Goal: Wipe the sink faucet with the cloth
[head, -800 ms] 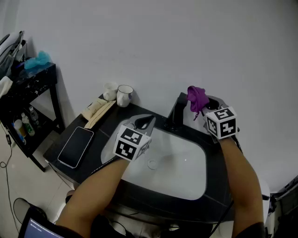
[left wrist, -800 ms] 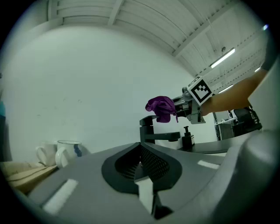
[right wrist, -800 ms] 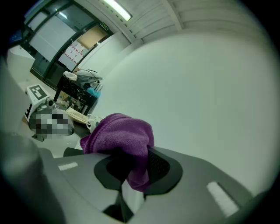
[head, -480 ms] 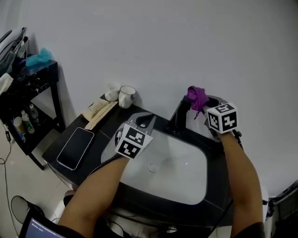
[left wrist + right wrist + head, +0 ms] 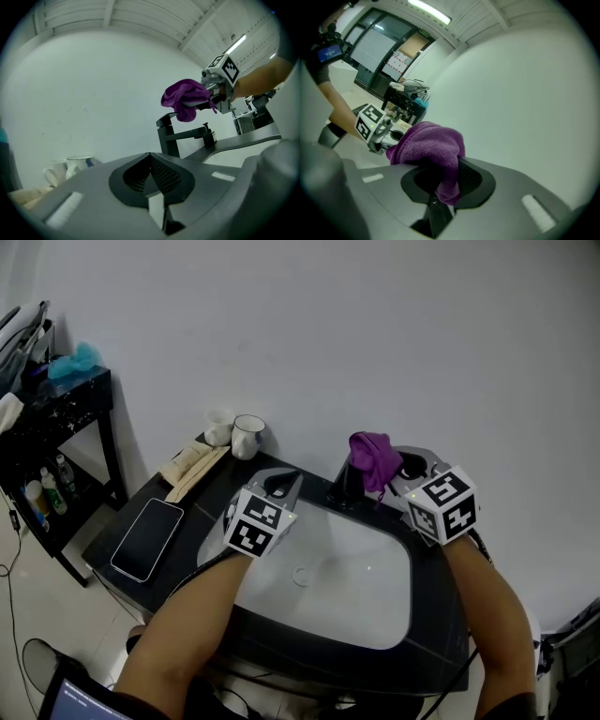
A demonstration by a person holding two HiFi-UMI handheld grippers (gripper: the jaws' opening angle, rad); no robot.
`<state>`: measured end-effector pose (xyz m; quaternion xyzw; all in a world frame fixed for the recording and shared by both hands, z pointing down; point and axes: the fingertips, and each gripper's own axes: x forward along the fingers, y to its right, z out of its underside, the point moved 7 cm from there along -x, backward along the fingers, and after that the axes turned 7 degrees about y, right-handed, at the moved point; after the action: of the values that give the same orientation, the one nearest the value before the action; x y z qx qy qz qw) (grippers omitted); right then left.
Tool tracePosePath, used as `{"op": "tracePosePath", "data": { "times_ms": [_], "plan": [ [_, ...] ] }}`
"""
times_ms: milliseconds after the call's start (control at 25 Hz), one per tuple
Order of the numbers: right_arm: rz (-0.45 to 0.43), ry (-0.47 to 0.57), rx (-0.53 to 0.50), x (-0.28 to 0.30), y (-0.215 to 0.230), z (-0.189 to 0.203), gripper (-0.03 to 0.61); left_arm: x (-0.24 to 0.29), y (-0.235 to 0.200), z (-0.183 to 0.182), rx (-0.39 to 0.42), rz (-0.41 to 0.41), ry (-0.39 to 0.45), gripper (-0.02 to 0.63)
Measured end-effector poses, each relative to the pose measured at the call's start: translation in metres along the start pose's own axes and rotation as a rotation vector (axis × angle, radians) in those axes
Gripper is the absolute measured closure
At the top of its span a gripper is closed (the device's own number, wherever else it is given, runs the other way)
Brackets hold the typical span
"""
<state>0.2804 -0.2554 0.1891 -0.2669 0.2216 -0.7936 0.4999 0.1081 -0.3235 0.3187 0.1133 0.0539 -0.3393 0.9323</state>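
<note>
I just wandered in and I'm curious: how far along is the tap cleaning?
Early on. Done: the right gripper is shut on the purple cloth. In hand: the cloth is at the top of the black faucet; whether it touches, I cannot tell. To do: probably the wiping of the spout and base. The left gripper, shut and empty, hangs over the sink.

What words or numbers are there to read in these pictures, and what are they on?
None can be read.
Left cube and right cube: only black-and-white squares, no letters.
Small sign near the ceiling: too small to read.
Papers posted in the background: too blurred to read.
</note>
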Motion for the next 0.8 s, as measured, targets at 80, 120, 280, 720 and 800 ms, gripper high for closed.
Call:
{"op": "tracePosePath", "data": {
  "times_ms": [80,120,280,720,800],
  "plan": [
    [-0.028,0.010,0.003,-0.009,-0.012,-0.004,0.509,-0.001,0.001,0.001,-0.015,0.005,-0.006,0.595],
    [-0.044,0.018,0.018,-0.013,-0.019,-0.006,0.509,-0.002,0.002,0.002,-0.022,0.008,-0.010,0.595],
    [-0.092,0.038,0.025,-0.028,-0.047,-0.011,0.509,-0.005,0.007,0.004,-0.015,0.022,-0.033,0.595],
    [-0.030,-0.123,0.005,0.003,-0.020,0.041,0.509,-0.003,0.008,0.002,-0.027,0.028,-0.020,0.595],
    [-0.009,-0.150,-0.003,0.013,-0.008,0.048,0.508,-0.001,0.010,0.001,-0.052,0.040,-0.011,0.595]
  ]
}}
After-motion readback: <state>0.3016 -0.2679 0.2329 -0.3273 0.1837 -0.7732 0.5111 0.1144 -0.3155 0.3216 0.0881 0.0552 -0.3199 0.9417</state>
